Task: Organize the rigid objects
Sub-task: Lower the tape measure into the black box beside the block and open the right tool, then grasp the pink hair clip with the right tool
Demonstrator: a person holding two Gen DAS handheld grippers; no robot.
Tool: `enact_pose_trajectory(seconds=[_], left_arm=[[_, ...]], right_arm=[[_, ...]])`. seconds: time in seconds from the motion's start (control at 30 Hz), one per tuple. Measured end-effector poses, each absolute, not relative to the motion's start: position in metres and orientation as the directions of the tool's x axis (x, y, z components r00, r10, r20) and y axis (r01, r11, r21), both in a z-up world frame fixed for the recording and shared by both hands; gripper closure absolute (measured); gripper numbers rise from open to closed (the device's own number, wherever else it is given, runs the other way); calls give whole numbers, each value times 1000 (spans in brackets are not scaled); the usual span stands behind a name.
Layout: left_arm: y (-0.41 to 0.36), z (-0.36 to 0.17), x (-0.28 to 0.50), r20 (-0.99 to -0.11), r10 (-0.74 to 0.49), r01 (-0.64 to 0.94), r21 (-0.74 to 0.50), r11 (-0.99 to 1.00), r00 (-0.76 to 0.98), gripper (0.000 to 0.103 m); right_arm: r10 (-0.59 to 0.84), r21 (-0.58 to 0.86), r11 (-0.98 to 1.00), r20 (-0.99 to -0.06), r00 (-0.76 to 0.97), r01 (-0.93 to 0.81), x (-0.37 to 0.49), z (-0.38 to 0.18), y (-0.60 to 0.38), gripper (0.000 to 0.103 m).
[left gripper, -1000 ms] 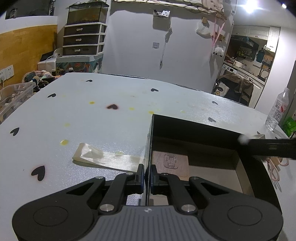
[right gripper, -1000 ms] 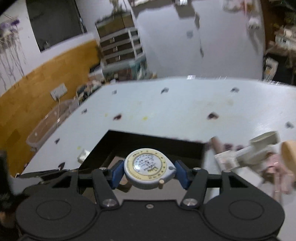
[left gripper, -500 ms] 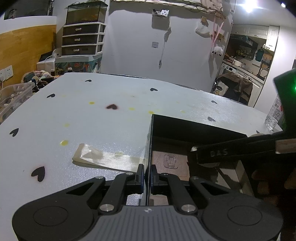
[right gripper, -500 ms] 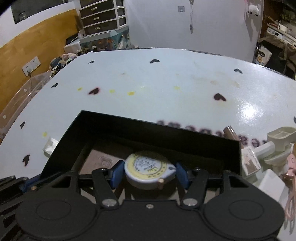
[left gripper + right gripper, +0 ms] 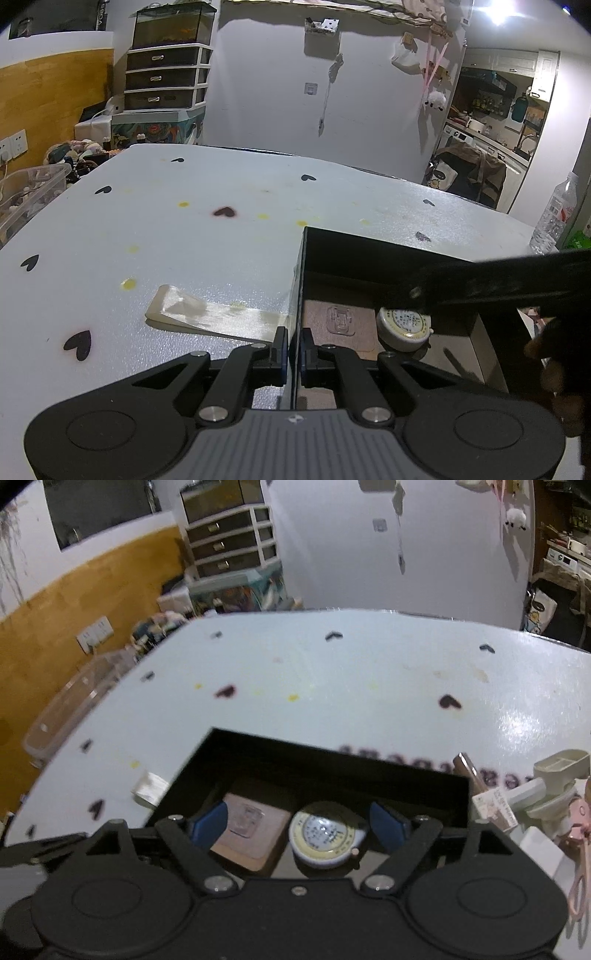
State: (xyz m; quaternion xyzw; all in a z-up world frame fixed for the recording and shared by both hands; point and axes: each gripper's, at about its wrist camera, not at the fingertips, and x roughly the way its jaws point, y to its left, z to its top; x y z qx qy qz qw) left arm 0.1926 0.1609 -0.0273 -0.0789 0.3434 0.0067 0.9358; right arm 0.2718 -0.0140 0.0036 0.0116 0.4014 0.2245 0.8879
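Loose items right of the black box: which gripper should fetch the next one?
Right. The right gripper is open, tape measure released, clutter on its side. The left gripper clamps the box wall.

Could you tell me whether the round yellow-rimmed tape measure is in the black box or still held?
In the box: the round yellow-rimmed tape measure lies on the black box's floor, between the right gripper's open blue pads, touching neither.
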Motion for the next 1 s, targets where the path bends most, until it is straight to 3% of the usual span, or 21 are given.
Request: enact_pose_trajectory(seconds=[0.3, 0.5, 0.9, 1.0], left_arm=[[158, -27, 193, -651, -22, -85, -133, 987, 759, 97], [154, -25, 194, -657, -3, -99, -118, 988, 754, 97], [149, -25, 195, -660, 29, -126, -101, 987, 751, 97], [149, -24, 195, -661, 36, -133, -98, 986, 750, 97]], right_arm=[[464, 211, 877, -607, 645, -432, 244, 34, -59, 0], [434, 169, 894, -561, 705, -415, 224, 37, -102, 0], [178, 91, 984, -560, 809, -154, 215, 8, -192, 1], [128, 91, 992, -573, 810, -92, 225, -6, -208, 11]])
